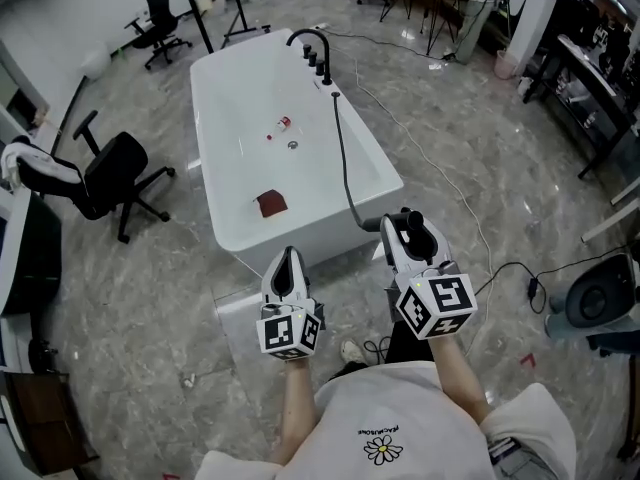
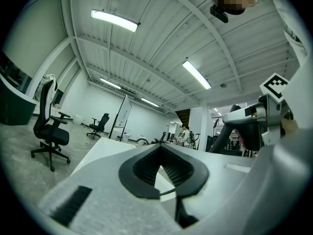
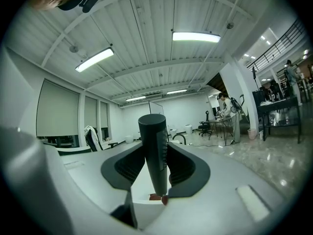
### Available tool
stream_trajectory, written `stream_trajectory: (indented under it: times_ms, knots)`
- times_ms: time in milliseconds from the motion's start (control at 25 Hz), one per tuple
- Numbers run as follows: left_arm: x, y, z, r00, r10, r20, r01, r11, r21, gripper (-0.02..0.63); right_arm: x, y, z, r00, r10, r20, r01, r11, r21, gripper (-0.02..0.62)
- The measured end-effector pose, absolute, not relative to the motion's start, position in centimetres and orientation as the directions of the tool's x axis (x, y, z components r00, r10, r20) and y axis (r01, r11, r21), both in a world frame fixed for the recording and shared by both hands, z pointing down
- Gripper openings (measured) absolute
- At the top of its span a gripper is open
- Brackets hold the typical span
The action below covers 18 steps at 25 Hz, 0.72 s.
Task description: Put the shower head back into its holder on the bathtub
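At the bathtub's [image 1: 228, 230] near end, my right hand-held gripper [image 1: 404, 224] pinches the shower head [image 3: 155, 146], well apart from the taps [image 1: 316, 56]; seating it remains. My left hand-held gripper [image 1: 289, 262] is pressed together, empty.

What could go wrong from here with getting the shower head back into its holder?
The hose lies along the bathtub rim and could snag or tug on the shower head as it moves. The right gripper pinches only its smooth round handle, so it might twist between the pads. The faucet set is at the far end, and cables cross the floor beside the tub, a possible trip hazard.
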State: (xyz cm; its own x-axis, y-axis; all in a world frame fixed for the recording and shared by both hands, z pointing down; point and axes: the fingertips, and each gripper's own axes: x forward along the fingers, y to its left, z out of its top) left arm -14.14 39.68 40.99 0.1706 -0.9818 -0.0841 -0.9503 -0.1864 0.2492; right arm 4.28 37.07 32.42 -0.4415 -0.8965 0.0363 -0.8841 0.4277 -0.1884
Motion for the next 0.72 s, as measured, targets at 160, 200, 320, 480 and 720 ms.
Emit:
stream_trajectory:
  times_ms: [160, 200, 320, 480, 720]
  knots:
    - [-14.2, 39.3, 41.4, 0.174, -0.983, -0.062, -0.953, -0.184, 0.242, -0.002, 3.1, 36.8, 32.3, -0.465, -0.884, 0.043, -0.87, 0.448, -0.206, 0.14]
    - [-14.2, 39.1, 41.4, 0.171, -0.984, -0.057, -0.952, -0.18, 0.249, -0.002, 2.8, 36.6, 32.4, -0.472, -0.88, 0.047, -0.866, 0.453, -0.211, 0.14]
    - [-12.6, 38.0, 41.1, 0.231, -0.972, -0.048, -0.944, -0.236, 0.231, -0.002, 2.6, 35.5, 32.2, -0.491, -0.87, 0.042, -0.853, 0.47, -0.226, 0.14]
    - [-9.6, 36.3, 40.9, 0.357, -0.934, -0.014, -0.925, -0.355, 0.135, 0.024, 2.2, 32.2, 32.3, -0.516, -0.856, 0.033, -0.83, 0.491, -0.265, 0.14]
    - [-10.9, 29.9, 41.5, 0.393, -0.919, 0.033, -0.916, -0.389, 0.096, 0.052, 0.5, 24.8, 32.6, -0.514, -0.857, 0.015, -0.823, 0.489, -0.289, 0.14]
